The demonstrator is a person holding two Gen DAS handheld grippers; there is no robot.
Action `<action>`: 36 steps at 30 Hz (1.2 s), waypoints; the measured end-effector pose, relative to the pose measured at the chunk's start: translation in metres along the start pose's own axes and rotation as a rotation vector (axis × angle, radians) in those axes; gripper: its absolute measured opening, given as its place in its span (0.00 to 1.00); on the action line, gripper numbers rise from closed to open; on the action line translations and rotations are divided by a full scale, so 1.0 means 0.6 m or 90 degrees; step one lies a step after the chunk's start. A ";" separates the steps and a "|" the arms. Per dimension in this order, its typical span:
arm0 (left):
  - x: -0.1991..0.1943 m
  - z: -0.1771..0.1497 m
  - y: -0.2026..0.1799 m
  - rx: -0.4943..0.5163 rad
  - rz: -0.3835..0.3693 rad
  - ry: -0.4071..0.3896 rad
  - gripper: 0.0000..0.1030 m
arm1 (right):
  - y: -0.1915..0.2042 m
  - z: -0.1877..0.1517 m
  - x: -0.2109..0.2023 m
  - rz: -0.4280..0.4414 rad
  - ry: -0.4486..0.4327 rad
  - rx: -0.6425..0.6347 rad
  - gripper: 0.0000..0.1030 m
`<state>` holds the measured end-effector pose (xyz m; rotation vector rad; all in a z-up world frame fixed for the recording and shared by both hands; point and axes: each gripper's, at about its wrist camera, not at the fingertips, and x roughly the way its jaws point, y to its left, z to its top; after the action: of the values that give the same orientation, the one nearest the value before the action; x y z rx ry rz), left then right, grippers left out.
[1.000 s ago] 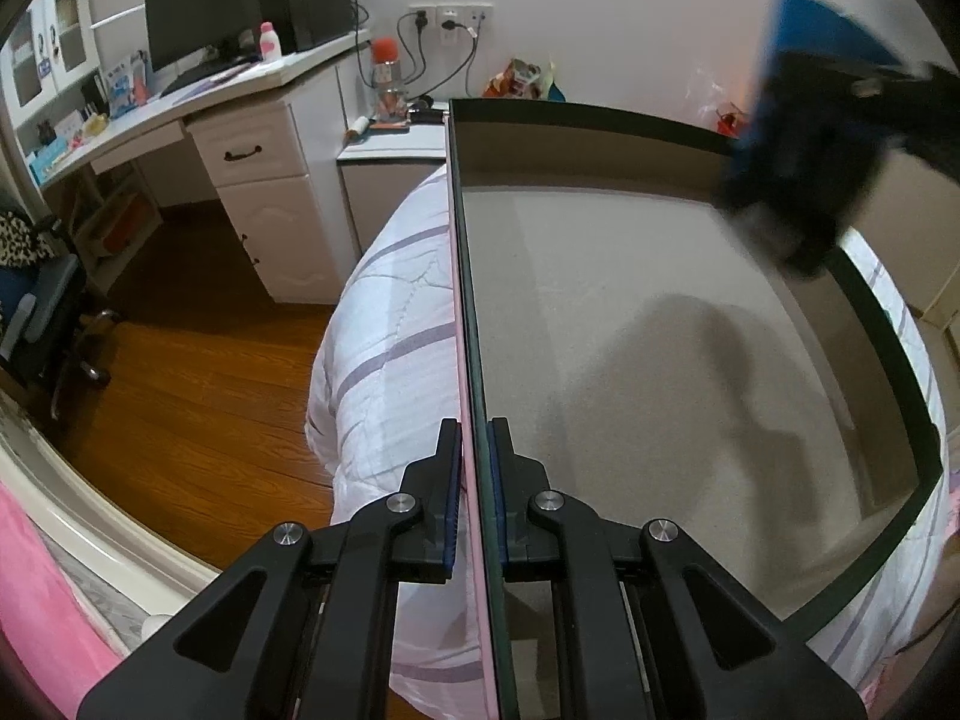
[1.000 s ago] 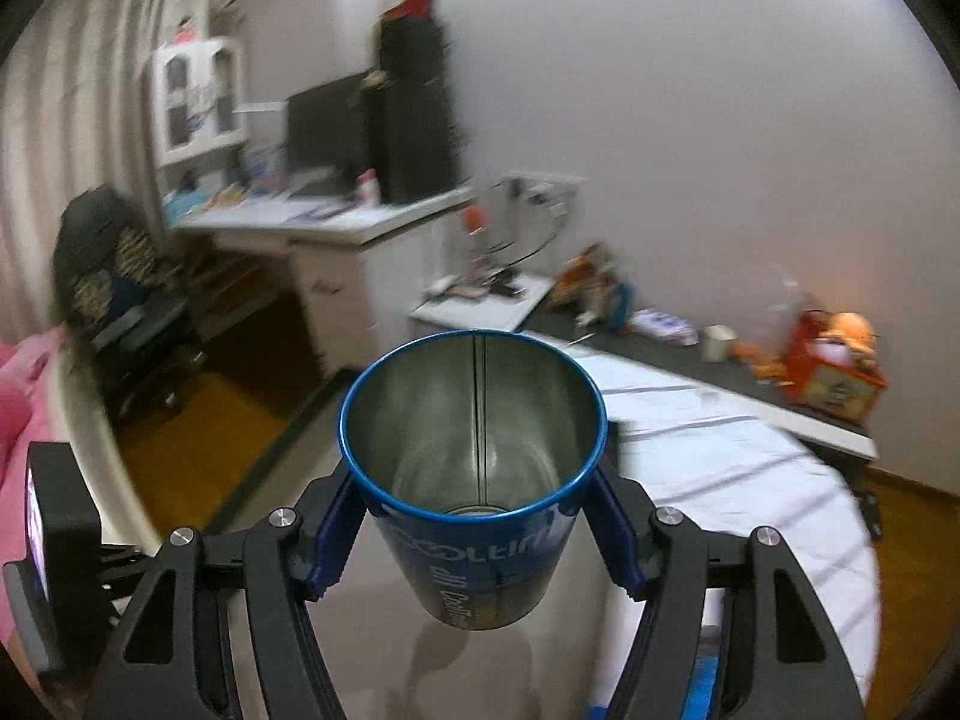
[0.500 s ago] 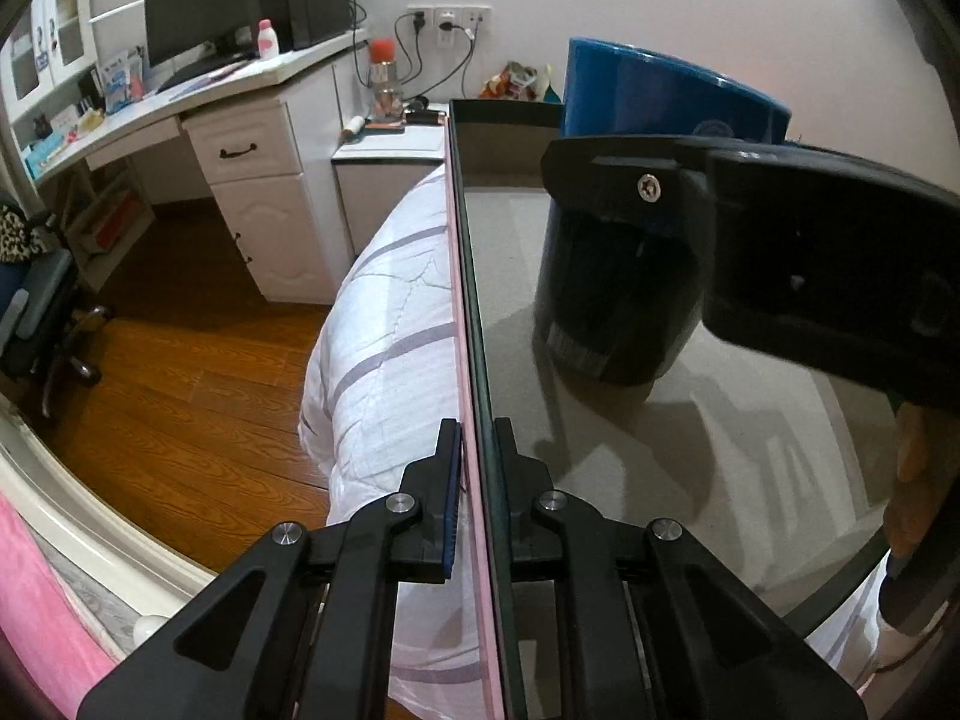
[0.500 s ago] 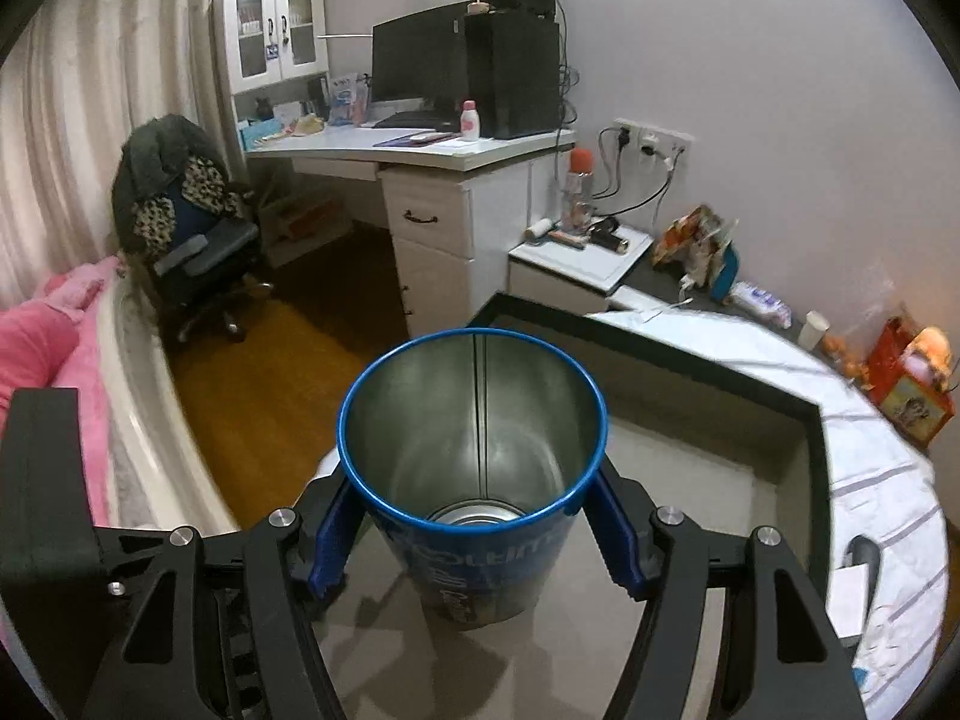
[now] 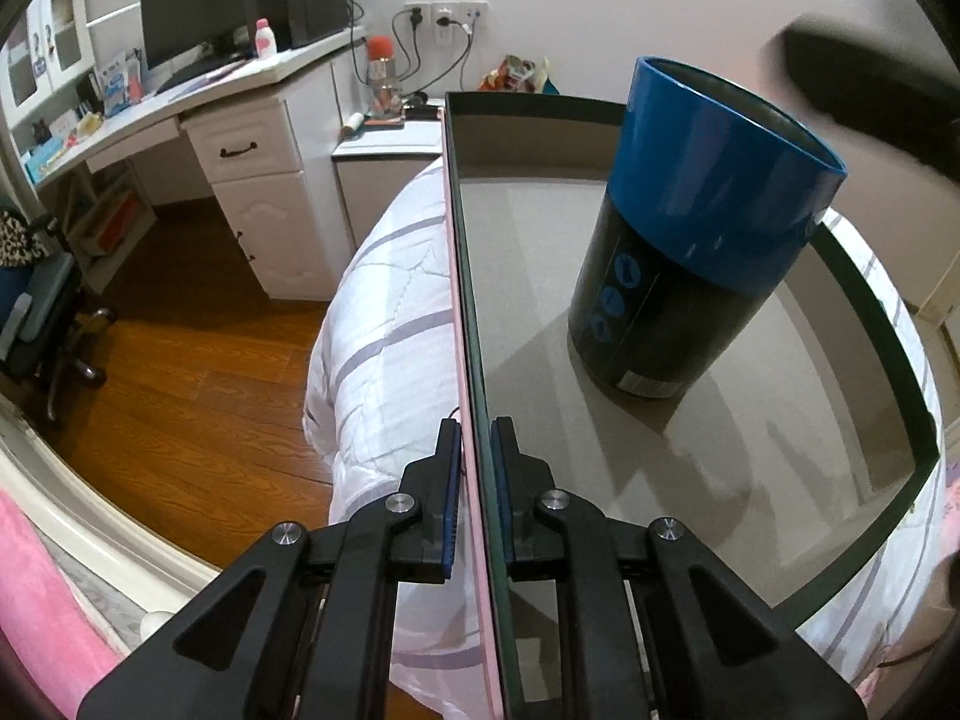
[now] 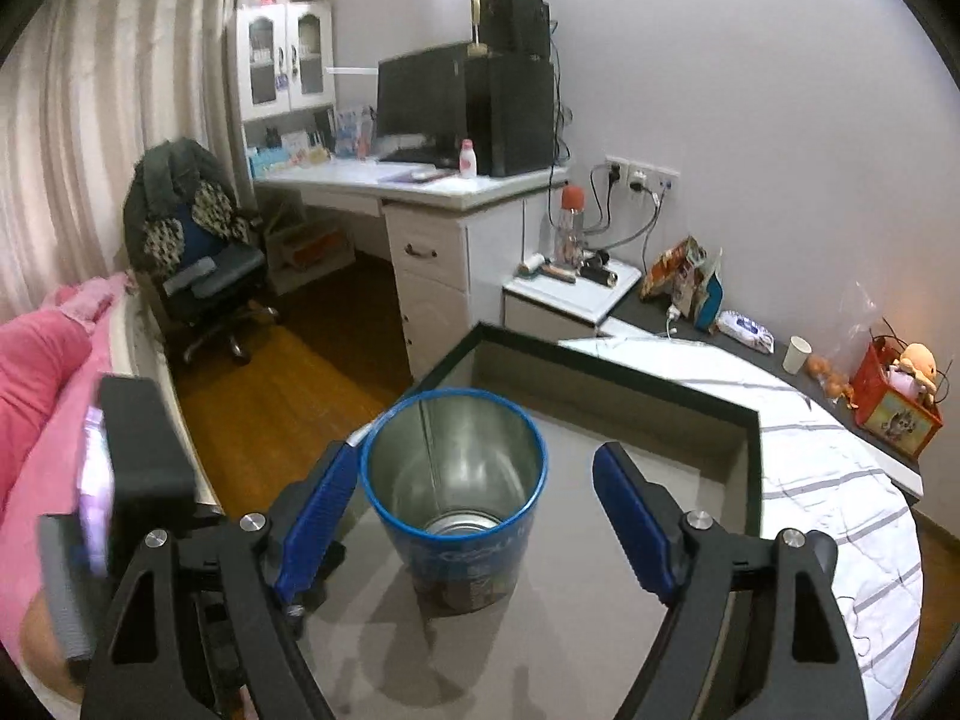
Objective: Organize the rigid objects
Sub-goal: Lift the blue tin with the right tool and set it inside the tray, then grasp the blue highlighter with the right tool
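Right wrist view: right gripper [image 6: 477,495] jaws have just been opening, blue tin [image 6: 454,495] released inside box [image 6: 606,371].
Left gripper [image 5: 477,450]: clamped on box wall.
Next: back away without tipping the tin.

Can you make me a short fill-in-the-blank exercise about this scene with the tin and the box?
1. The blue tin stands upright inside the shallow ____ on the bed.
2. The left gripper is clamped on the box's ____.
3. The right gripper has just been opening, and its blue pads stand ____ of the tin's sides.
4. Seen from above, the tin is ____ inside.

Missing words: box; side wall; clear; empty
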<state>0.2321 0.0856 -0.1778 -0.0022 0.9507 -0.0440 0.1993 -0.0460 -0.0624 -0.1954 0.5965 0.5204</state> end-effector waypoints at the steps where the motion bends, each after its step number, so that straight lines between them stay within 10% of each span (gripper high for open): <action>1: 0.000 0.000 0.000 -0.002 -0.001 0.001 0.10 | -0.002 0.002 -0.012 0.001 -0.012 0.000 0.80; 17: -0.008 -0.008 -0.010 -0.002 0.018 0.004 0.09 | -0.176 -0.090 -0.198 -0.257 -0.033 0.141 0.80; 36: -0.010 -0.010 -0.021 0.006 0.041 0.010 0.10 | -0.253 -0.219 -0.054 -0.224 0.152 0.228 0.69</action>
<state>0.2232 0.0735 -0.1764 0.0379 0.9664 0.0114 0.1919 -0.2312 -0.1463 -0.0187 0.8563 0.0446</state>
